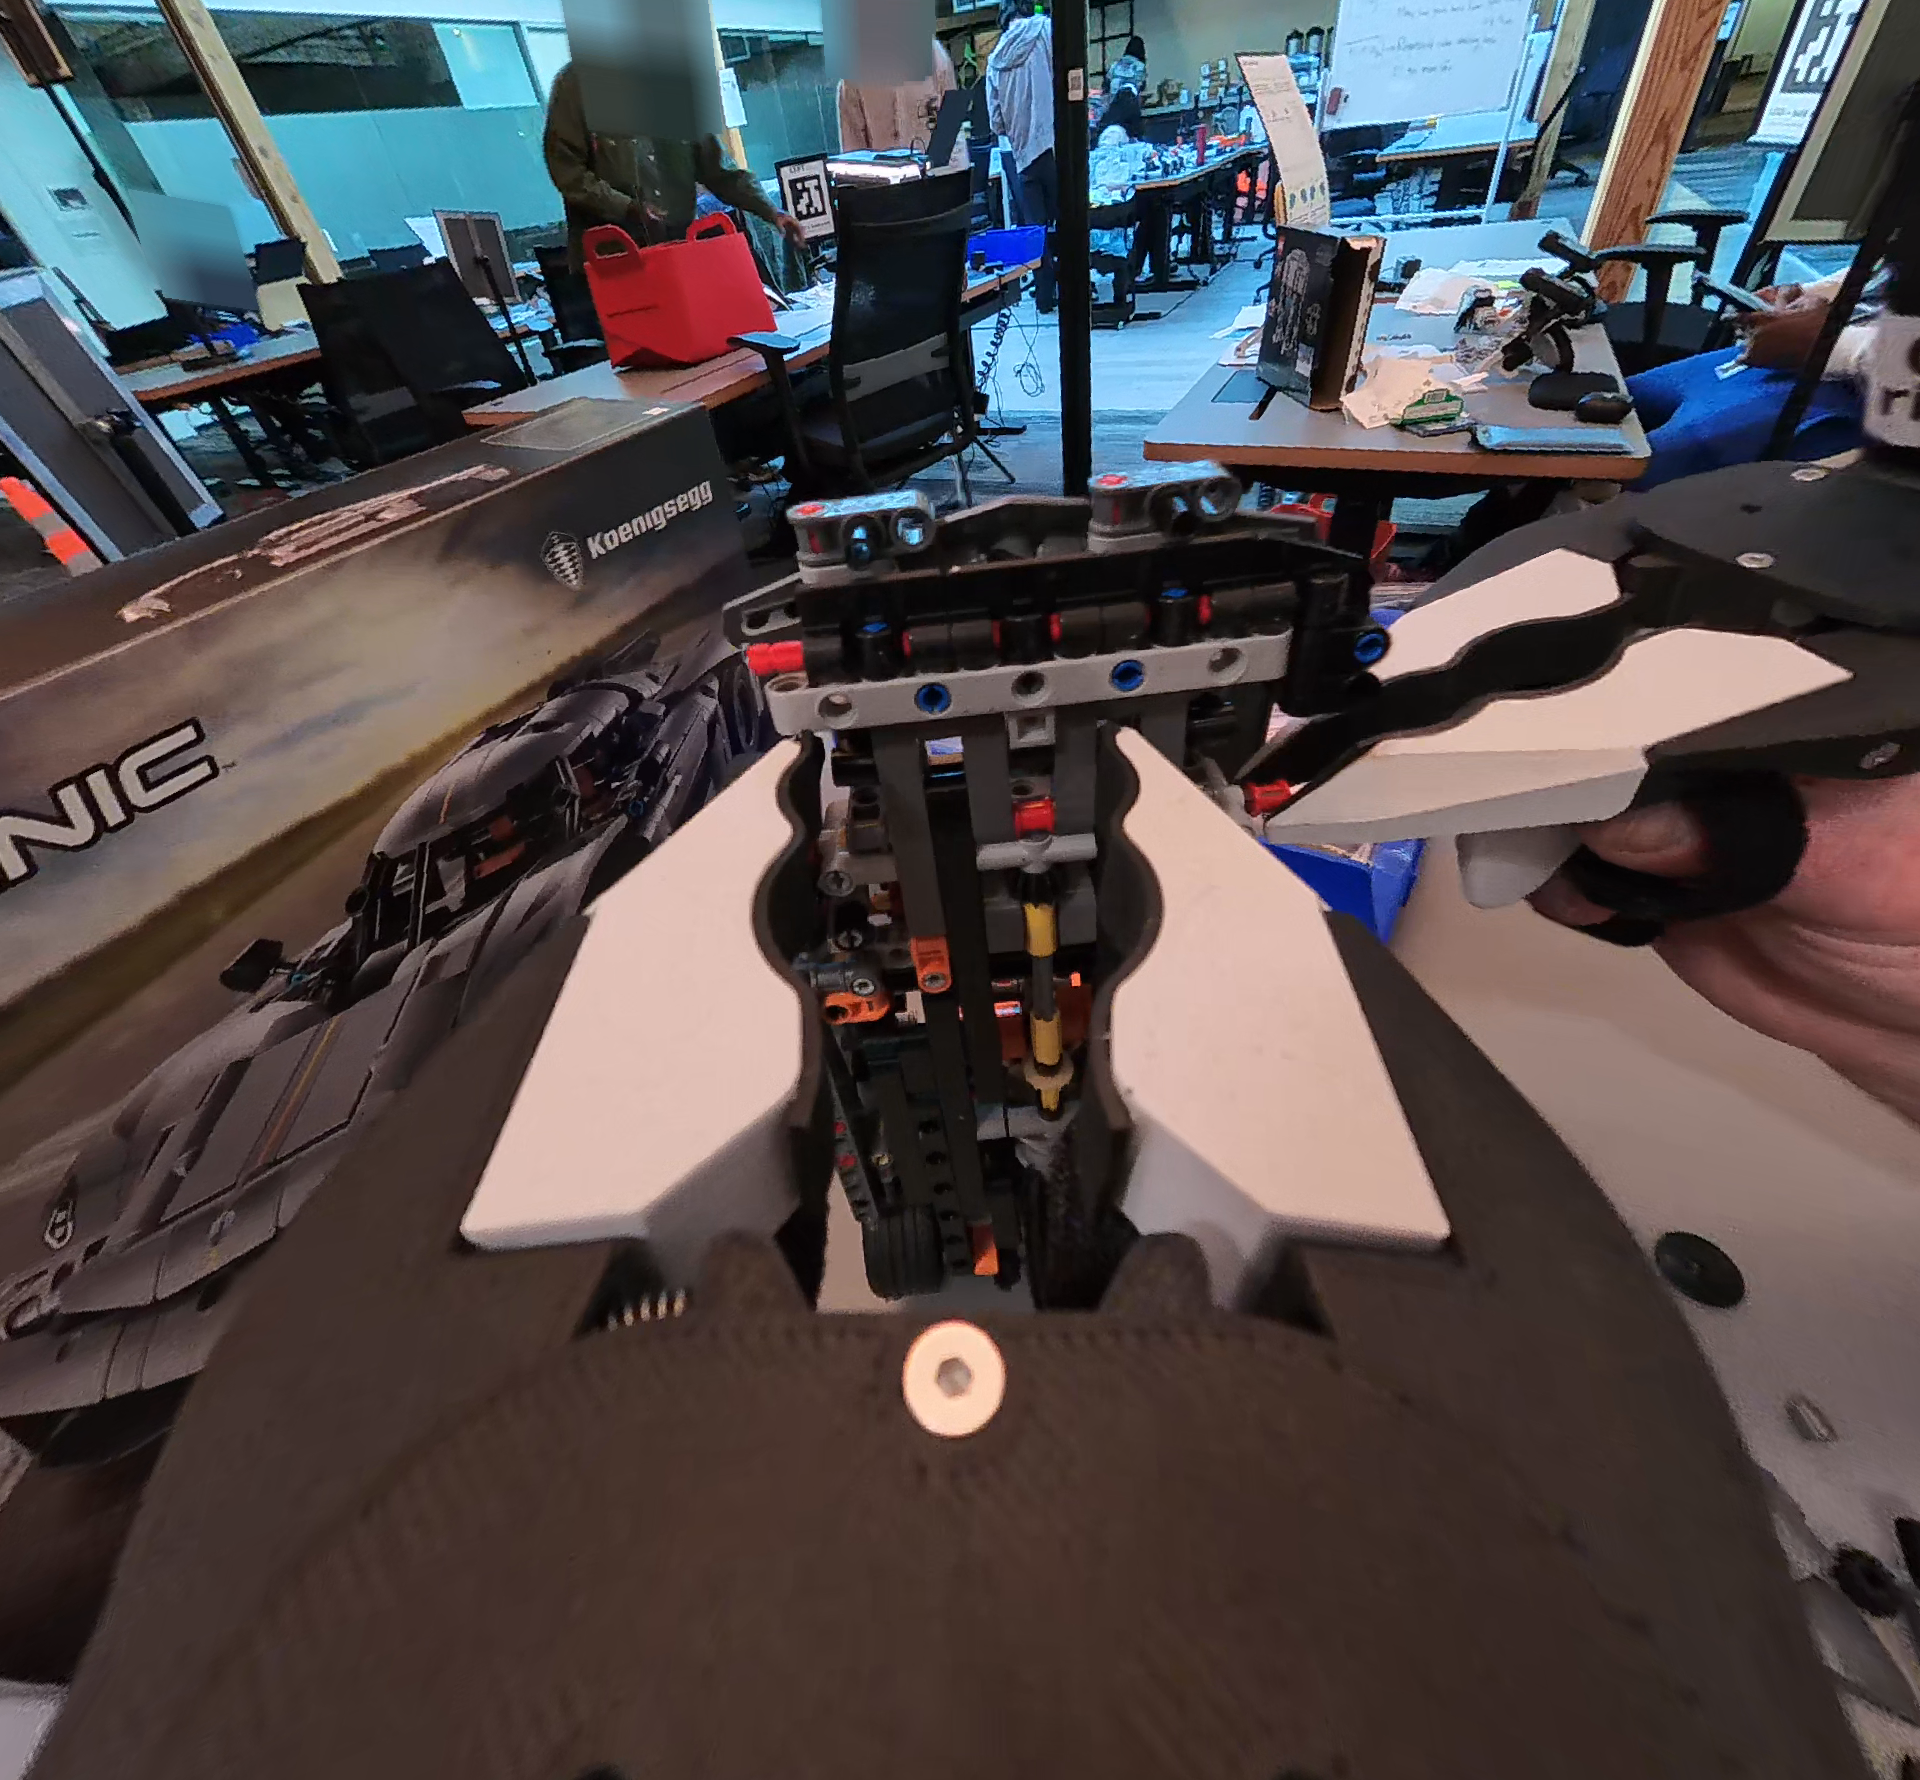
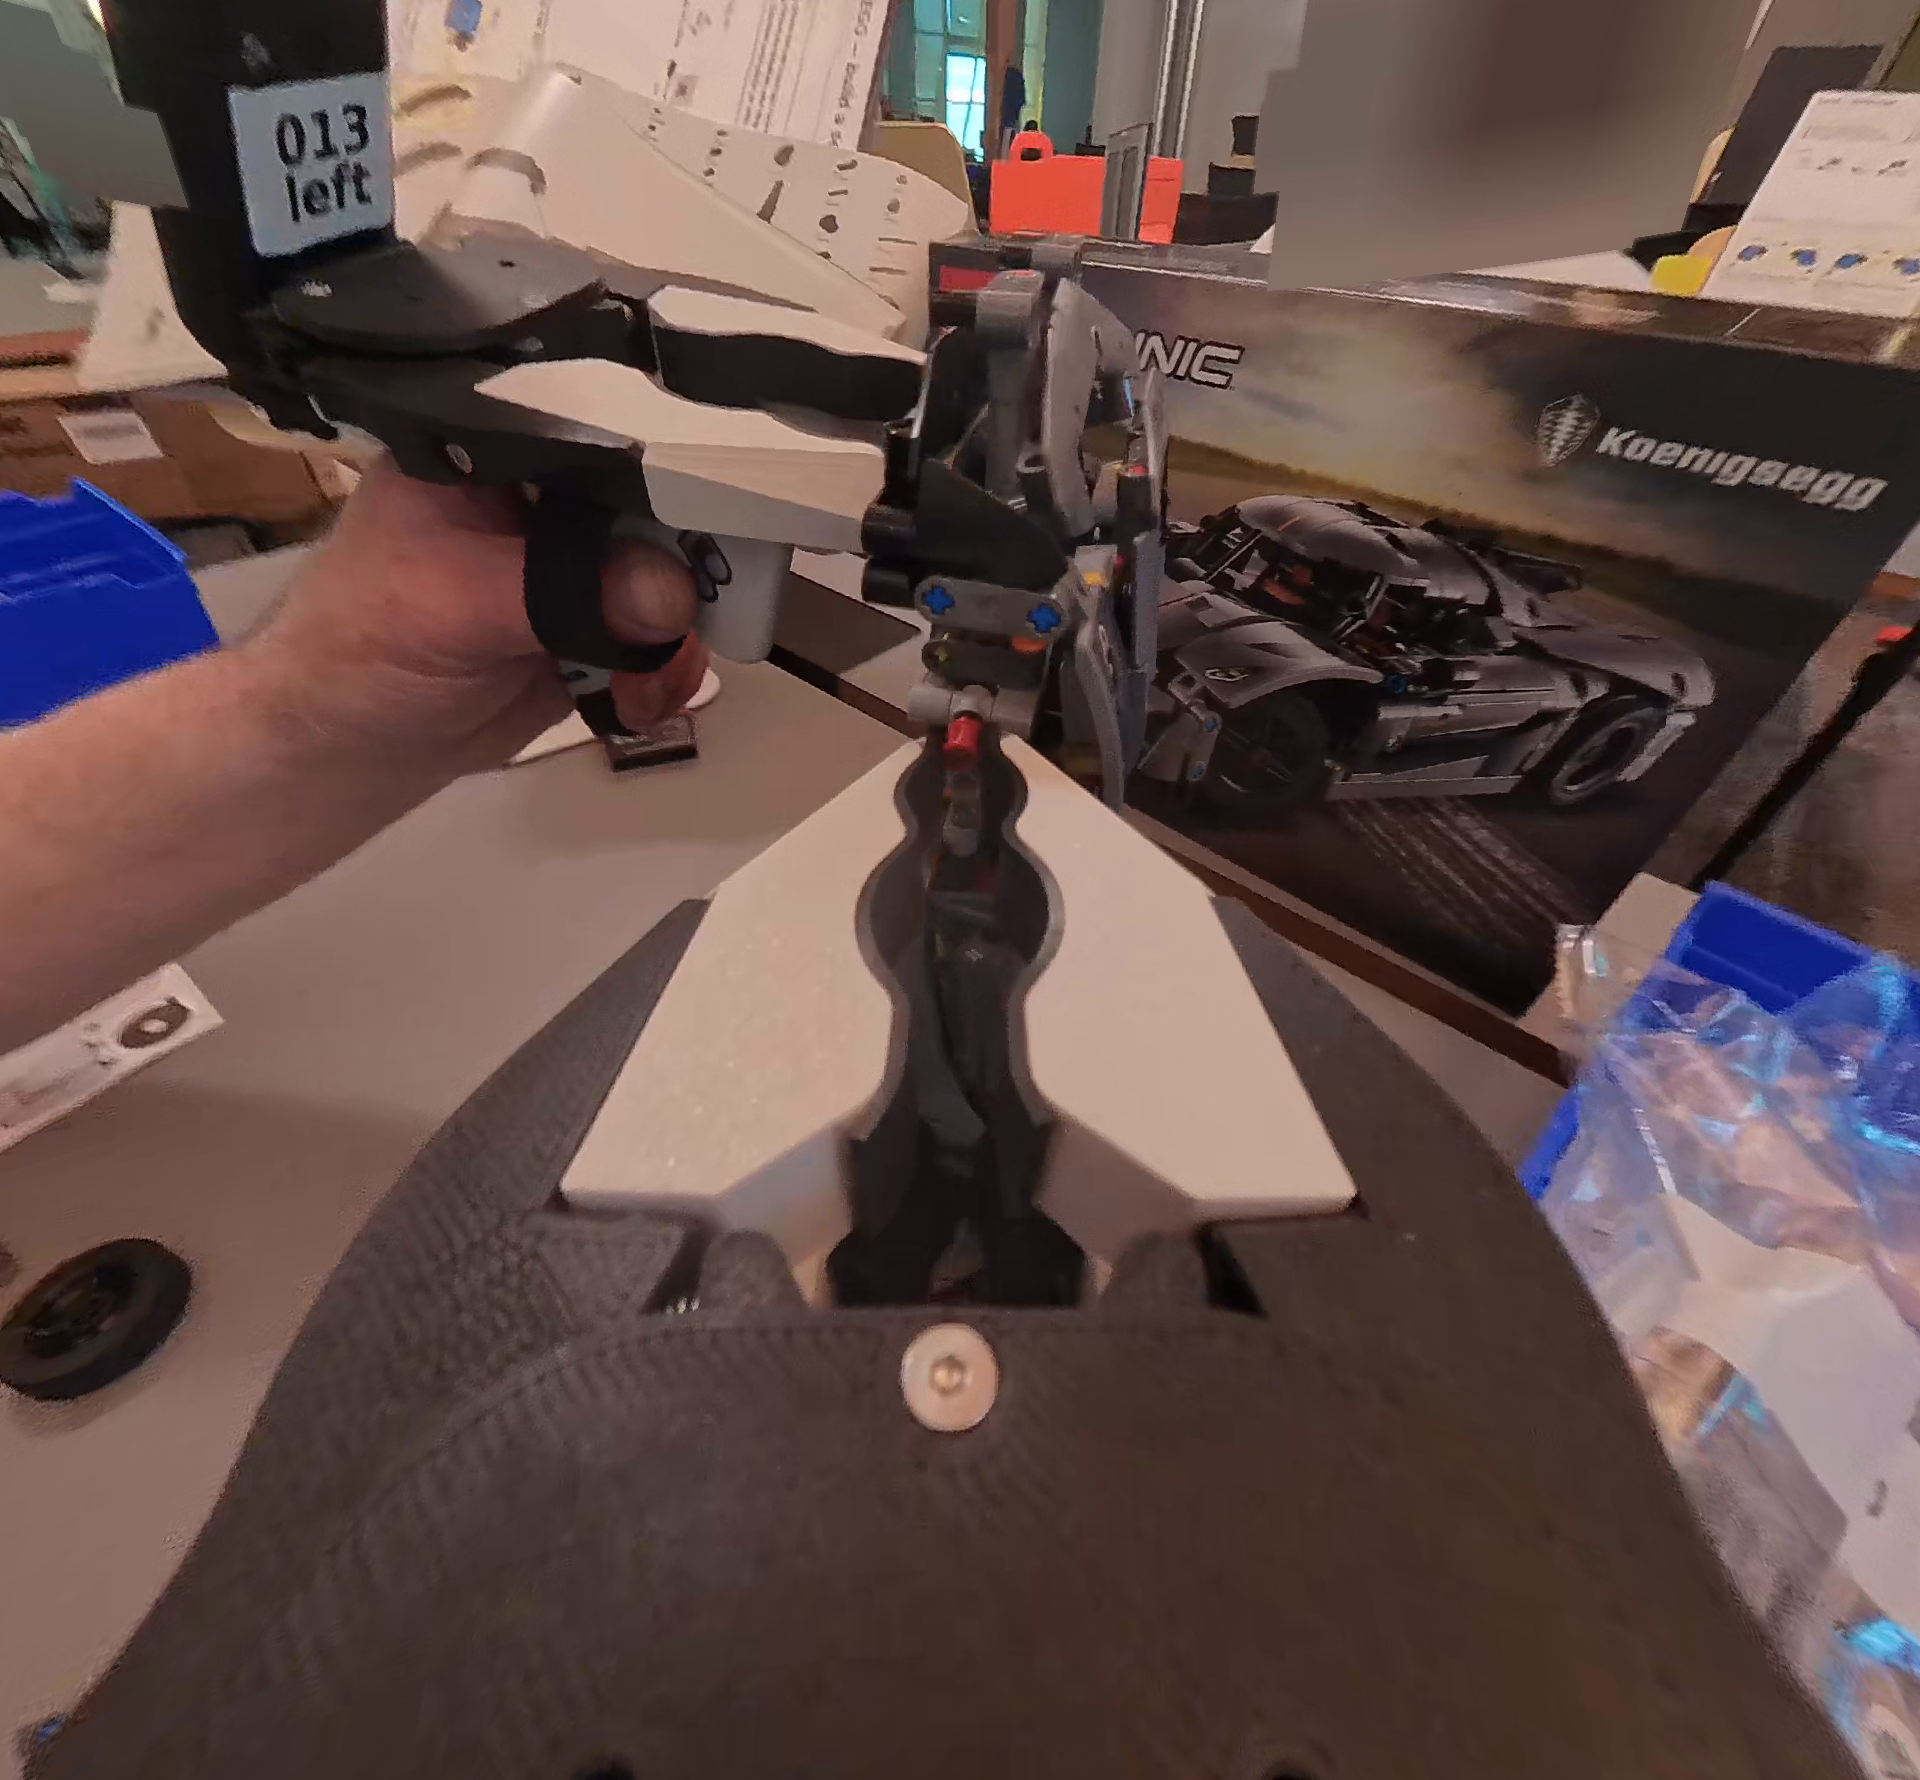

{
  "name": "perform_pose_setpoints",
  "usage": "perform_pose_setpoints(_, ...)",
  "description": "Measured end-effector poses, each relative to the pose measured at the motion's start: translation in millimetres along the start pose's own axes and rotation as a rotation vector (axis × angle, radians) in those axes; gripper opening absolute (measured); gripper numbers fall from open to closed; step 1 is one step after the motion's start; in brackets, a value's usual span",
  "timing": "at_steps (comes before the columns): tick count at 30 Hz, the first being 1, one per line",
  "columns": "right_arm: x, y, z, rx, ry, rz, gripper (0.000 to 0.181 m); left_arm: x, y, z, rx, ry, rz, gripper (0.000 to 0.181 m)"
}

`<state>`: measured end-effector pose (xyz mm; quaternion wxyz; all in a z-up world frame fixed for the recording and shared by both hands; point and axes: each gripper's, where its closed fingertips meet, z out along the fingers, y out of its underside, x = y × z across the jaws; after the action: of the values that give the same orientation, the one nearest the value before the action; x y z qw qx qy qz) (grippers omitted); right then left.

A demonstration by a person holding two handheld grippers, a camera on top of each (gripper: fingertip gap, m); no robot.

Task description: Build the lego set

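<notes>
left gripper (image 1: 956, 951) jaws clamped on lego chassis (image 1: 1029, 681), held in air above desk (image 2: 436, 899) | right gripper (image 2: 961, 909) jaws pinching a dark piece with red pin (image 2: 962, 731) at its side | stiff but pop-apart (likely); grip beams, not pins

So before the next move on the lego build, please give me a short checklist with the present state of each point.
1. left gripper shut on the lego assembly: ok.
2. right gripper shut on a small part with a red pin: ok.
3. Red pin lined up with a hole in the assembly: cannot tell.
4. Assembly held above the table: ok.
5. Loose wheel away from both grippers: ok.
</notes>
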<state>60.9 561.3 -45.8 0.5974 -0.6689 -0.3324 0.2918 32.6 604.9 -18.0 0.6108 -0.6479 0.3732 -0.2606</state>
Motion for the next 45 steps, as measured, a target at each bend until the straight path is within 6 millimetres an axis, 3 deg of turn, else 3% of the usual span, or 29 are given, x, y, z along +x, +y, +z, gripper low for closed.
perform_pose_setpoints(6, 0, 0, 0, -0.028, 0.044, -0.061, 0.005, 0, 1, 1, -0.017, -0.008, -0.006, 0.05)
perform_pose_setpoints(21, -2, -6, -2, -0.019, -0.022, 0.041, 0.004, 1, 4, -13, -0.024, -0.041, 0.006, 0.05)
perform_pose_setpoints(27, 1, -9, -4, 0.006, -0.06, 0.103, 0.004, -6, 12, -17, -0.077, -0.135, 0.117, 0.056)
perform_pose_setpoints(32, 3, -9, -6, 0.01, -0.062, 0.12, 0.003, -11, 8, -26, -0.067, -0.187, 0.1, 0.056)
perform_pose_setpoints(35, 3, -9, -6, 0.012, -0.067, 0.13, 0.003, -4, 18, -32, -0.125, -0.212, 0.115, 0.05)
perform_pose_setpoints(38, 2, -9, -5, 0.015, -0.071, 0.133, 0.004, 32, 24, -38, -0.12, -0.139, 0.172, 0.028)
perform_pose_setpoints(41, 2, -9, -4, 0.02, -0.08, 0.143, 0.004, 59, 33, -36, -0.134, -0.102, 0.183, 0.032)
perform_pose_setpoints(43, 0, -10, -3, 0.026, -0.084, 0.147, 0.003, 73, 33, -29, -0.108, -0.045, 0.1, 0.039)
perform_pose_setpoints(45, -2, -10, -2, 0.028, -0.086, 0.145, 0.004, 72, 33, -22, -0.082, -0.042, 0.017, 0.047)
